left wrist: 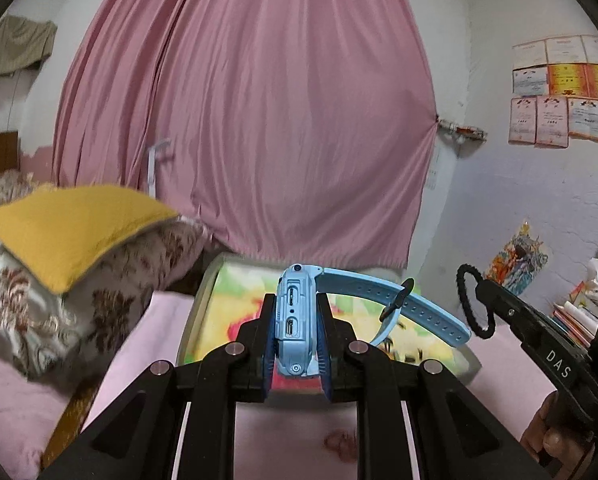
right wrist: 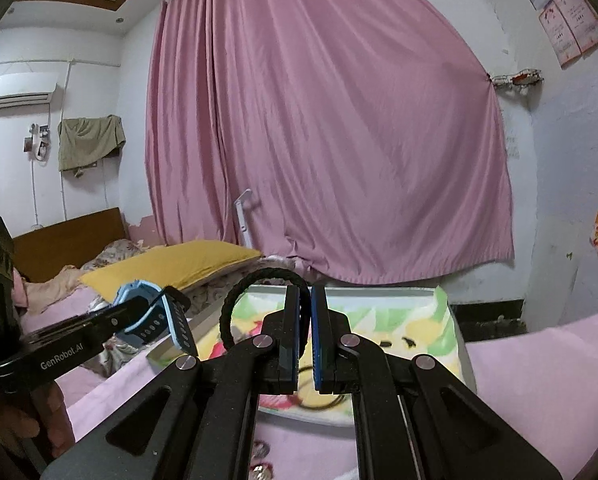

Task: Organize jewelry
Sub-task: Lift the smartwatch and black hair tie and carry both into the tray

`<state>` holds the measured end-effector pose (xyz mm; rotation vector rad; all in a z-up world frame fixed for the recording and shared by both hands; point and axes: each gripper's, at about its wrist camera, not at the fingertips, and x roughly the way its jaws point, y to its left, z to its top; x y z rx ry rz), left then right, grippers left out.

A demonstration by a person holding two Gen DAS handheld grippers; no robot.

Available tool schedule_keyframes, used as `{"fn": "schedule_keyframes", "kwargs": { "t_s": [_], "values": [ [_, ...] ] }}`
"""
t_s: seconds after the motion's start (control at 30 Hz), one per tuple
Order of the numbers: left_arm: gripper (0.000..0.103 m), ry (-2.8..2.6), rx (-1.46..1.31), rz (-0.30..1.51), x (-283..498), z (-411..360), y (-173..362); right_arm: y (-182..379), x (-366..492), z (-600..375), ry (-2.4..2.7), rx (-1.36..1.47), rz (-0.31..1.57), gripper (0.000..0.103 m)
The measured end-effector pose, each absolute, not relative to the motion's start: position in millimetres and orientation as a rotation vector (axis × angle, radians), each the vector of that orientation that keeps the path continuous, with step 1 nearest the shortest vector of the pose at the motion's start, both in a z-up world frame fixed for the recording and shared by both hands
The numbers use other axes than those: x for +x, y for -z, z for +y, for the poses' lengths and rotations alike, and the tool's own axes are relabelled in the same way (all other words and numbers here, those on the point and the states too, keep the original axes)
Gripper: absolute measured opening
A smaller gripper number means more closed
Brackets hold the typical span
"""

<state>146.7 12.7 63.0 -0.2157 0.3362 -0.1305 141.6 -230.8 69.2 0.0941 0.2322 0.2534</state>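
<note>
Blue watch (left wrist: 295,316) | edge-on, strap trailing right | left gripper (left wrist: 295,304) clamps it

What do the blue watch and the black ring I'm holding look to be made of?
Watch in the left gripper: the case looks like matte hard plastic with moulded ports; the strap bends and is punched with holes, so likely silicone rubber.
Ring in the right gripper: matte black with a braided texture, probably cord or elastic; too small to be sure.

Left gripper (left wrist: 295,322) clamps blue watch (left wrist: 295,312); right gripper (left wrist: 473,306) pinches black bracelet (left wrist: 465,280)
</note>
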Motion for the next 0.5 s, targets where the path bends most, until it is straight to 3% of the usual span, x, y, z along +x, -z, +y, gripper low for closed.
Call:
{"fn": "schedule_keyframes", "kwargs": {
  "t_s": [0.2, 0.5],
  "values": [
    [0.016, 0.121, -0.188, 0.291, 168.4, 9.4, -62.9, -64.6, 165.0, -228.4, -0.227, 0.089, 0.247, 0.004],
    [0.016, 0.085, -0.209, 0.403, 208.0, 9.1, -45.1, -42.0, 206.6, -224.4, -0.206, 0.079, 0.390, 0.004]
  ]
}}
